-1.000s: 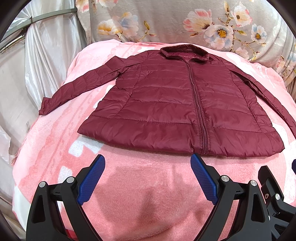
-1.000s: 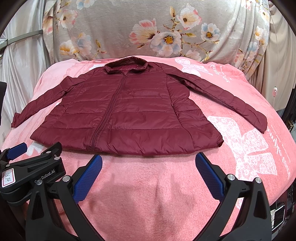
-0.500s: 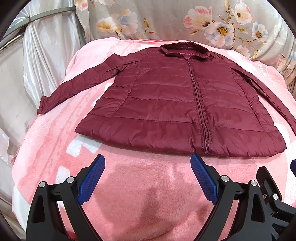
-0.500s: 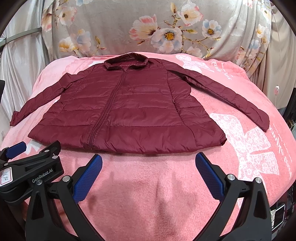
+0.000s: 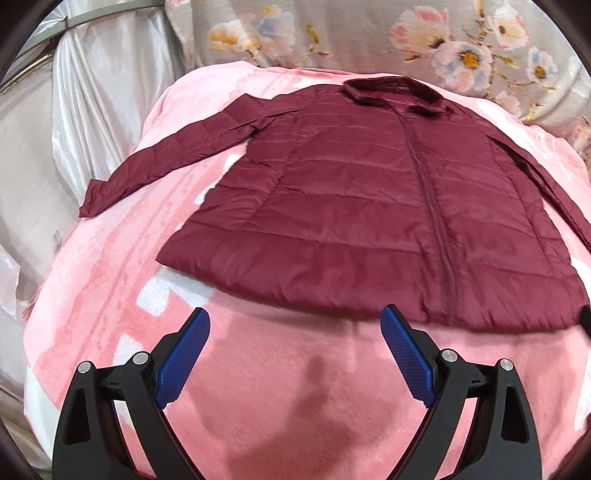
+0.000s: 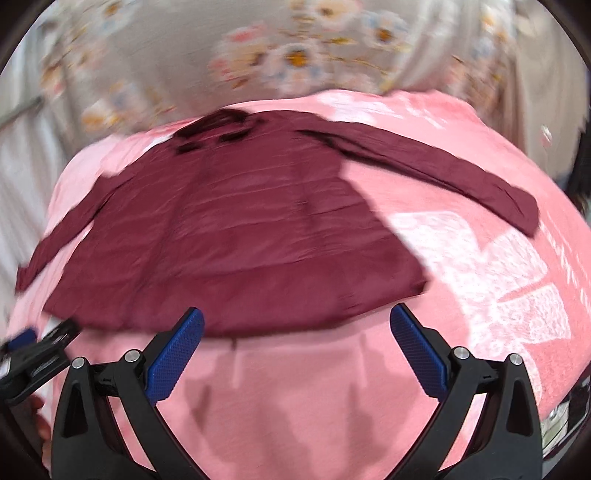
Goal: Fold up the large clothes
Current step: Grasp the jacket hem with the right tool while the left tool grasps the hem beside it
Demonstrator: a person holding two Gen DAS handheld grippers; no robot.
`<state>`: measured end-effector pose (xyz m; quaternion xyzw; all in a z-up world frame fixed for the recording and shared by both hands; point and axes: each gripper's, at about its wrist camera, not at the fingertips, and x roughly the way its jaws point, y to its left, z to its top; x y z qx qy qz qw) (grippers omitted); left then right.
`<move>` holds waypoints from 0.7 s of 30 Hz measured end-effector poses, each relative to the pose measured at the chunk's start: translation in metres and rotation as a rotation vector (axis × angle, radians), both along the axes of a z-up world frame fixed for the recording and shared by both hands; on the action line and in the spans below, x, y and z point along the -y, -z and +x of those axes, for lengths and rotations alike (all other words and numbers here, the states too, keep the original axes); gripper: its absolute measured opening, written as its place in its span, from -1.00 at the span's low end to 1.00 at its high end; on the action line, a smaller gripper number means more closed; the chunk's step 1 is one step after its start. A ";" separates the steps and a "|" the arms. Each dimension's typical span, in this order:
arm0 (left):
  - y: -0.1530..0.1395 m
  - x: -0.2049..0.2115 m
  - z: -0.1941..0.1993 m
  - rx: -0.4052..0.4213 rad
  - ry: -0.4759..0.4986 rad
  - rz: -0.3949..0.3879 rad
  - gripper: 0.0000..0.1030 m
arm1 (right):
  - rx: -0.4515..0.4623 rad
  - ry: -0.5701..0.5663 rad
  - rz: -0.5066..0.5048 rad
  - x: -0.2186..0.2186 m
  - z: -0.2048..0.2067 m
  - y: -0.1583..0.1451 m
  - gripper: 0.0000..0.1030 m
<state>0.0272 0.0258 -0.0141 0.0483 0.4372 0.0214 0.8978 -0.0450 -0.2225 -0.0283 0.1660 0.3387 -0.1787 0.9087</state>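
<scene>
A dark red quilted jacket (image 5: 369, 206) lies flat and zipped on a pink blanket (image 5: 295, 387), collar at the far side, both sleeves spread outward. Its left sleeve (image 5: 166, 155) reaches toward the blanket's left edge. My left gripper (image 5: 295, 317) is open, just short of the jacket's hem, holding nothing. In the blurred right wrist view the same jacket (image 6: 240, 229) shows with its right sleeve (image 6: 443, 170) stretched to the right. My right gripper (image 6: 295, 317) is open, its blue pads over the hem edge, nothing between them. The left gripper's body (image 6: 33, 362) shows at the lower left.
A flower-patterned grey cloth (image 5: 369, 33) stands behind the blanket. Shiny white fabric (image 5: 74, 110) hangs at the left, past the blanket's edge. White printed patches (image 6: 498, 277) mark the blanket at the right. A dark object (image 6: 569, 413) sits beyond the lower right edge.
Both grippers have moved forward toward the jacket's hem, which now fills more of each view. The right wrist view is blurred from fast motion and has swung rightward. Both stay open.
</scene>
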 end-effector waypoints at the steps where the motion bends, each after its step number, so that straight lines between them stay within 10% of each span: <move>1: 0.000 -0.002 0.004 0.001 -0.009 0.001 0.76 | 0.007 0.043 0.030 0.020 -0.001 0.002 0.91; 21: 0.015 -0.002 0.078 0.015 -0.064 0.093 0.78 | 0.222 0.567 0.368 0.274 -0.015 0.067 0.91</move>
